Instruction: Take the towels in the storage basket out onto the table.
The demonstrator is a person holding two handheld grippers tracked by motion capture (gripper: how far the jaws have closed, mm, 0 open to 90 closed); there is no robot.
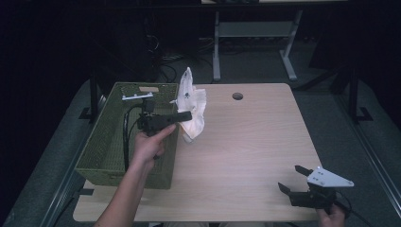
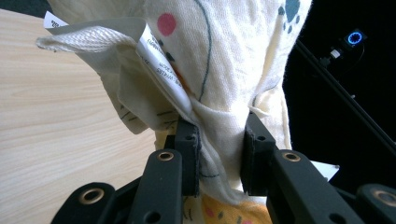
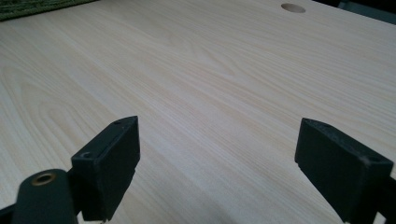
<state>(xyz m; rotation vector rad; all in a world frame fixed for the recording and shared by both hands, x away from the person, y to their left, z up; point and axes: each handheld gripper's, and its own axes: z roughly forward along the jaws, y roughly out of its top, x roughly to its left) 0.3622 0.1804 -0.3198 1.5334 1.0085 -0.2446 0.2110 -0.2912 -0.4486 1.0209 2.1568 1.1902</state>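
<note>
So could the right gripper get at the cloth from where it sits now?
Probably yes: the right gripper stands open, with bare table between it and the cloth, which the left gripper holds beside the basket.

On the desk (image 1: 246,156), the basket (image 1: 108,151) sits at nine o'clock along the left edge. The cloth (image 1: 193,106) hangs just beside its right rim, at eleven o'clock. The right gripper (image 1: 294,178) rests at five o'clock, well apart.
</note>
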